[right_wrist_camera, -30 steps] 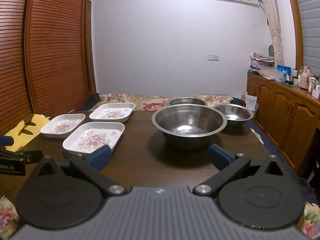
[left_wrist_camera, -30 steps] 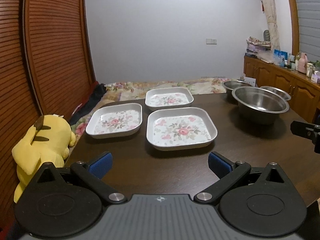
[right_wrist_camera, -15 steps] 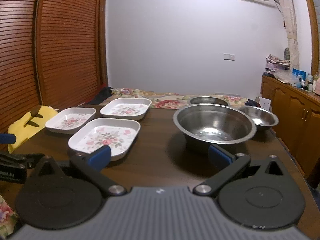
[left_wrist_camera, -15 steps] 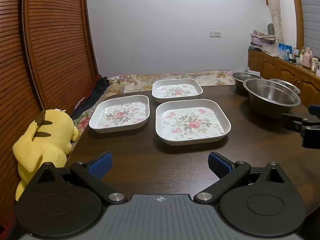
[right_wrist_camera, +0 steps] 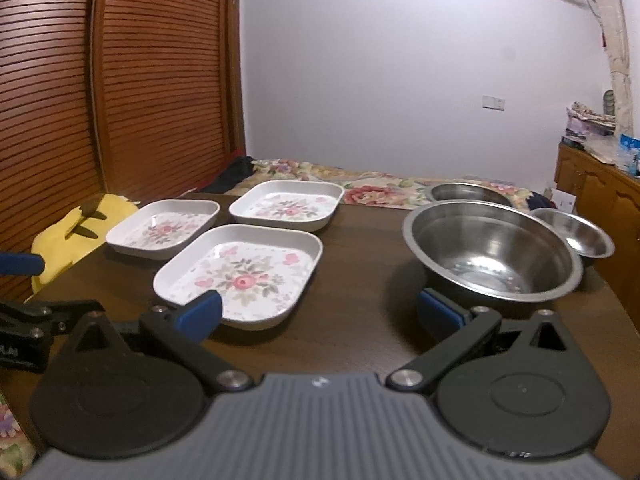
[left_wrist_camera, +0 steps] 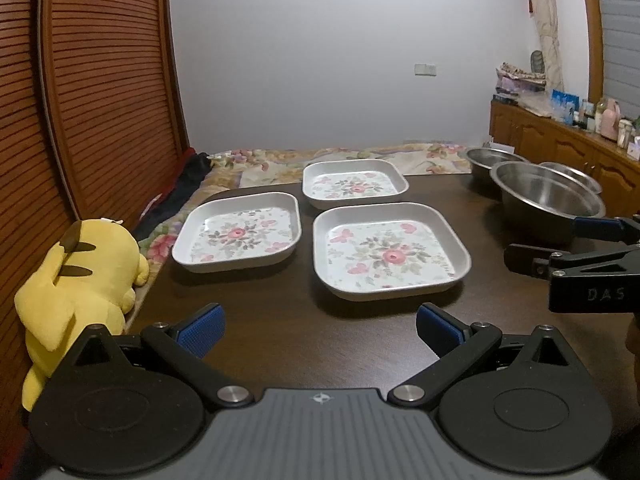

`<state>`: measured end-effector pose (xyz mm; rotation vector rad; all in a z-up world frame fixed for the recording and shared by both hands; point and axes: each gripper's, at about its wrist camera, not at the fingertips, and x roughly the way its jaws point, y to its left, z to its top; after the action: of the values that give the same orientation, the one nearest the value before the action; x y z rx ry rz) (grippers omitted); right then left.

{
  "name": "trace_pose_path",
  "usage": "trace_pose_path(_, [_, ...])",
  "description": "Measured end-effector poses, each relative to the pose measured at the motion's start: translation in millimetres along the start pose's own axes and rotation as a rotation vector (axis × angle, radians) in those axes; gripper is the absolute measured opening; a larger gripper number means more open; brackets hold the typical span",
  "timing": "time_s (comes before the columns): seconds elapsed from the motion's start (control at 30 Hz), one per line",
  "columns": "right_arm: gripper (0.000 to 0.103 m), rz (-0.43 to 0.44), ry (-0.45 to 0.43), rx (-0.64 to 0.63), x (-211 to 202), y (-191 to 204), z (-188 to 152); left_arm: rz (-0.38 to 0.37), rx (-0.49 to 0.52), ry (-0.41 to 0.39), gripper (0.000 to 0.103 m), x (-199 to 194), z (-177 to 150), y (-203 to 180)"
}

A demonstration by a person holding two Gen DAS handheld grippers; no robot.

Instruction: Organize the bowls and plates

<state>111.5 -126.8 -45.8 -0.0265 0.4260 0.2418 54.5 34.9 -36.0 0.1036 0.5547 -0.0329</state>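
Note:
Three white square plates with pink flower prints lie on the dark wooden table (left_wrist_camera: 320, 340): a near plate (left_wrist_camera: 389, 255) (right_wrist_camera: 240, 275), a left plate (left_wrist_camera: 239, 237) (right_wrist_camera: 164, 228) and a far plate (left_wrist_camera: 354, 183) (right_wrist_camera: 288, 209). To their right stand three steel bowls: a large bowl (right_wrist_camera: 492, 250) (left_wrist_camera: 546, 204), a far bowl (right_wrist_camera: 468, 192) and a small bowl (right_wrist_camera: 572, 232). My left gripper (left_wrist_camera: 320, 326) is open, just short of the near plate. My right gripper (right_wrist_camera: 320, 314) is open between the near plate and the large bowl, holding nothing.
A yellow plush toy (left_wrist_camera: 80, 272) lies off the table's left edge, against a slatted wooden door (left_wrist_camera: 80, 100). A flowered bedspread (left_wrist_camera: 340, 156) lies beyond the table. A wooden cabinet (left_wrist_camera: 568, 152) with bottles on top lines the right wall.
Both grippers have moved forward and lower toward the dishes, the right one swinging left. The right gripper now shows larger at the right edge of the left wrist view. Both stay open.

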Motion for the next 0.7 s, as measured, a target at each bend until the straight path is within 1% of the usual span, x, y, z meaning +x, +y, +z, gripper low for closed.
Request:
trace_pose_path(0.27, [0.103, 0.046, 0.016, 0.0, 18.9, 6.6, 7.4, 0.023, 0.028, -0.016, 0.103, 18.1, 18.5, 12.5])
trace_pose_path(0.43, [0.102, 0.081, 0.041, 0.026, 35.2, 7.5, 13.6, 0.002, 0.028, -0.032, 0.103, 30.4, 28.0, 21.4])
trace_pose_path(0.5, [0.097, 0.085, 0.045, 0.032, 41.0, 7.0, 16.7, -0.008, 0.031, -0.038, 0.103, 35.2, 30.2, 24.3])
trace_pose_path(0.53, [0.092, 0.085, 0.046, 0.032, 42.9, 6.9, 17.4, -0.011, 0.033, -0.037, 0.103, 38.6, 31.0, 24.9])
trace_pose_path(0.63, [0.091, 0.096, 0.057, 0.043, 52.6, 5.3, 18.5, -0.022, 0.033, -0.027, 0.103, 49.8, 32.3, 27.3])
trace_pose_path(0.7, [0.088, 0.094, 0.069, 0.043, 60.2, 5.0, 17.1, -0.039, 0.025, -0.02, 0.103, 58.1, 31.7, 29.4])
